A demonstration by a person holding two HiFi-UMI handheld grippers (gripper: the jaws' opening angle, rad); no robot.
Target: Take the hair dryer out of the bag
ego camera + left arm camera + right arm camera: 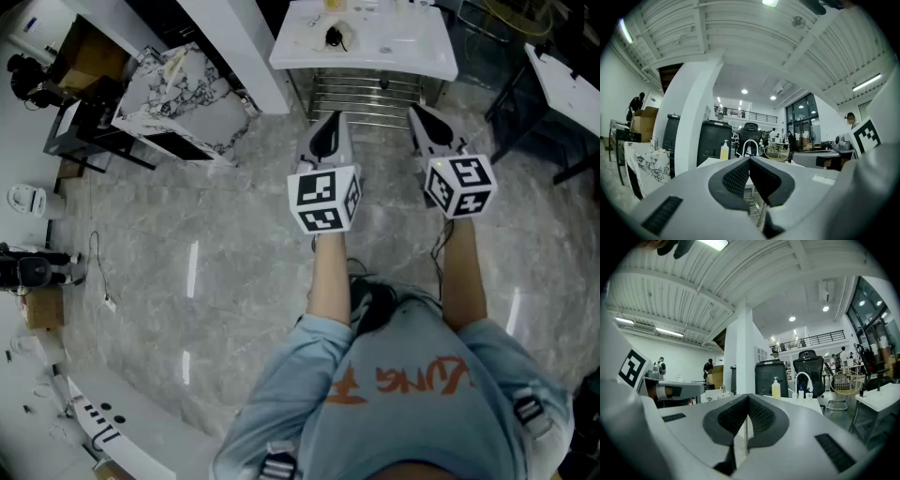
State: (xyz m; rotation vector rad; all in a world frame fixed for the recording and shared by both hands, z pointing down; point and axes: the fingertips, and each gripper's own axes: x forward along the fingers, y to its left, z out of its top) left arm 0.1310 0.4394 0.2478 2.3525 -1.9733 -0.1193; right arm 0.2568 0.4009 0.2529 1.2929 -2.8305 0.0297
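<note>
I make out no hair dryer and no bag in any view. My left gripper (327,124) and right gripper (422,116) are held side by side at about waist height, level, pointing at a white table (412,54) ahead. Both stand short of its front edge. In the left gripper view the left gripper (749,159) has its jaws pressed together with nothing between them. The right gripper (747,397) is shut and empty in the same way. A small dark object (334,37) lies on the white table top; what it is I cannot tell.
A wire rack (366,94) sits under the white table. A soap bottle (776,387) and a curved faucet (802,379) stand on it. A marble-patterned cover (178,94) drapes a stand at the left, beside a white pillar (244,47). Grey stone floor (187,244) spreads below.
</note>
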